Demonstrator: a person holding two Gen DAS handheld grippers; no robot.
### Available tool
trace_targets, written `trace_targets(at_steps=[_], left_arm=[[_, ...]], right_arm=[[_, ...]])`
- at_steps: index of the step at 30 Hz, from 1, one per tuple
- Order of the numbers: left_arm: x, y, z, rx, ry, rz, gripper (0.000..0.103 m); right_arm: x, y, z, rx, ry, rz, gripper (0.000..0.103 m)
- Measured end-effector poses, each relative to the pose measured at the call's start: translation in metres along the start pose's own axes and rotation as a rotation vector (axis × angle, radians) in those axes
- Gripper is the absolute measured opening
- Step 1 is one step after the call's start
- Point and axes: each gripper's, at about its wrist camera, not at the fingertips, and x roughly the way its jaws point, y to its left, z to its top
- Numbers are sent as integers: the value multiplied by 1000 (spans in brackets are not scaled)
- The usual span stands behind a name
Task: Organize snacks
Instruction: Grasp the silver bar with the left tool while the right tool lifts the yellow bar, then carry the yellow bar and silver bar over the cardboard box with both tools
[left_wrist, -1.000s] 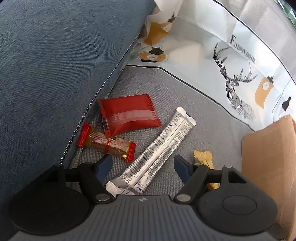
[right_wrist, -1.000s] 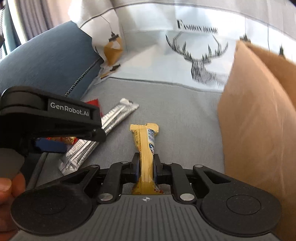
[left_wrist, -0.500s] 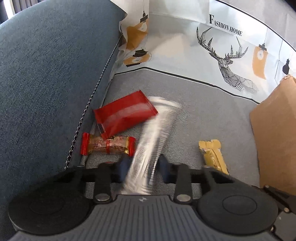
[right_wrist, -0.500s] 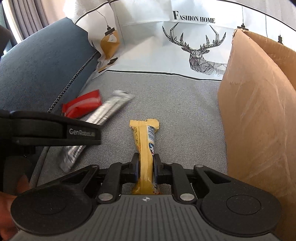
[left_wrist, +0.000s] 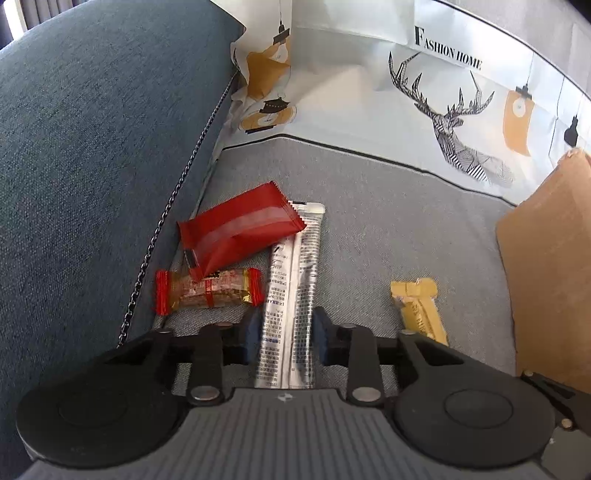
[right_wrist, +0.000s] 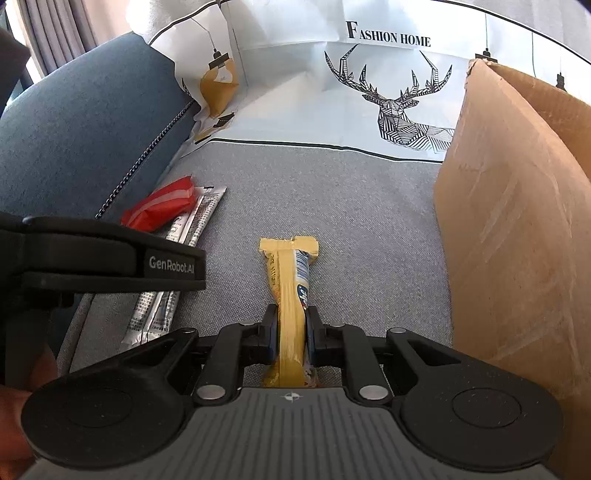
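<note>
My left gripper (left_wrist: 284, 332) is shut on a long silver stick pack (left_wrist: 295, 280) printed with dark text, which points away along the grey sofa seat. Beside it lie a red wrapper (left_wrist: 240, 230) and a small bar with red ends (left_wrist: 208, 290). My right gripper (right_wrist: 290, 330) is shut on a yellow snack bar (right_wrist: 290, 291), whose far end rests on the seat. The same yellow bar (left_wrist: 419, 308) shows right of the silver pack in the left wrist view. The left gripper's black body (right_wrist: 103, 254) crosses the left of the right wrist view, over the silver pack (right_wrist: 184, 236).
A brown cardboard box (right_wrist: 517, 221) stands upright on the right of the seat. A blue cushion (left_wrist: 92, 166) with a chain-like trim borders the left. A white deer-print cover reading FASHION HOME (right_wrist: 388, 92) drapes the backrest. A hand (right_wrist: 14, 413) shows at the lower left.
My left gripper went from open around the silver stick pack to shut on it, and the pack swung from a slant to straight ahead. My right gripper kept its grip on the yellow bar.
</note>
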Motion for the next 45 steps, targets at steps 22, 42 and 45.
trace_targets(at_steps=[22, 42, 45], left_arm=[[-65, 12, -27, -136, -109, -152, 20], [-202, 67, -87, -328, -463, -317, 20], [-203, 51, -81, -293, -444, -300, 20]], right_arm=[[-83, -1, -22, 10, -237, 24, 13], [-230, -84, -78, -68, -471, 146, 13], [-235, -96, -80, -85, -484, 112, 13]])
